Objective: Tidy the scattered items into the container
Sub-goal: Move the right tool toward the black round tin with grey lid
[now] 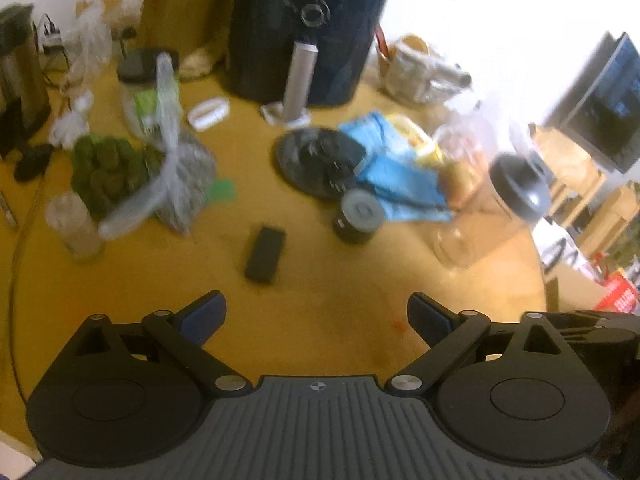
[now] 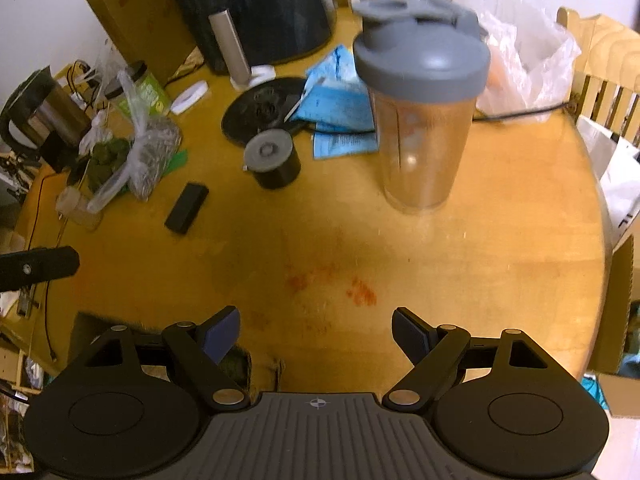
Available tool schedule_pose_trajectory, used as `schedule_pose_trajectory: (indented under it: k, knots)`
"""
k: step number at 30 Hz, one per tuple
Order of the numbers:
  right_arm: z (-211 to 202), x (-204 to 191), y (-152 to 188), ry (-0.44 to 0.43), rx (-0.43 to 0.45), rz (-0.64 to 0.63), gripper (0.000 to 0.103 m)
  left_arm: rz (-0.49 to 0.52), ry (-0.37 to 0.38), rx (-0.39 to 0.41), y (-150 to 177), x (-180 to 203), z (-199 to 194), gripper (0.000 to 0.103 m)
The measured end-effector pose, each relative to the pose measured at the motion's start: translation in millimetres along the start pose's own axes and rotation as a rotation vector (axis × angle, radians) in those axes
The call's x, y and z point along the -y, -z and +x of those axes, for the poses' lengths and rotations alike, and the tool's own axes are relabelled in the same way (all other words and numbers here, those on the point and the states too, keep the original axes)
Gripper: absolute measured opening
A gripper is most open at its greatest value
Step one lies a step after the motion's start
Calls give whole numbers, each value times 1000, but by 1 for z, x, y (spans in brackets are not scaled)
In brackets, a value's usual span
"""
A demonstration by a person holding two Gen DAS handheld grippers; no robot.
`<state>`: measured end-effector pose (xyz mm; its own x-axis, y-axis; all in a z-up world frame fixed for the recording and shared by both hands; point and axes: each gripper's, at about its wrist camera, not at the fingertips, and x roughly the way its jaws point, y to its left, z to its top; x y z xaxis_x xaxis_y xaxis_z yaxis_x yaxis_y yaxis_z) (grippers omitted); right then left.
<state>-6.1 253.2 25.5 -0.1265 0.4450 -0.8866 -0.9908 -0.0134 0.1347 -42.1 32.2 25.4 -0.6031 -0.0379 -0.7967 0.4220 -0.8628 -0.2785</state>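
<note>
Left claw (image 1: 317, 316) spread wide over bare yellow-brown wooden desk (image 1: 320, 280), nothing between its blue-padded fingers (image 1: 204, 314). Right claw (image 2: 316, 332) likewise spread wide and empty, poised above a patch of desk smeared with reddish stains (image 2: 360, 290).

Ahead of the left claw, flat on the desk: small black rectangular block (image 1: 265, 255), well clear of the fingertips. Further right, short black round tin with grey lid (image 1: 357, 216), lying against crumpled blue paper packets (image 1: 400, 184). Behind those, flat black round disc (image 1: 320, 160). At left, clear plastic bag of grey-green bits (image 1: 184, 176) beside a clump of dark green balls (image 1: 106, 168), with a small clear glass jar (image 1: 74, 226) nearer the desk edge. At the back, large dark navy cylindrical appliance with silver handle (image 1: 304, 32).

Tall clear plastic shaker bottle with grey flip lid (image 2: 420, 112) upright ahead of the right claw, slightly right of centre, standing alone on bare wood just beside the blue packets. Open brown cardboard box (image 2: 236, 364) partly hidden under the right claw's left finger, at the near edge of the desk; contents too dark to tell. Black part of the other tool (image 2: 38, 266) poking in at the left edge of the right wrist view.
</note>
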Motion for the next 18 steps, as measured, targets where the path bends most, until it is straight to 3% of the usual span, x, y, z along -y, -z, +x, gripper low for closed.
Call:
schedule_pose_trajectory:
  k: [7, 18]
  knots:
    - [-2, -8, -32, 26, 57, -35, 84, 4, -17, 44, -25, -10, -3, 99]
    - [33, -21, -54, 53, 55, -149, 84, -39, -2, -38, -7, -32, 11, 99]
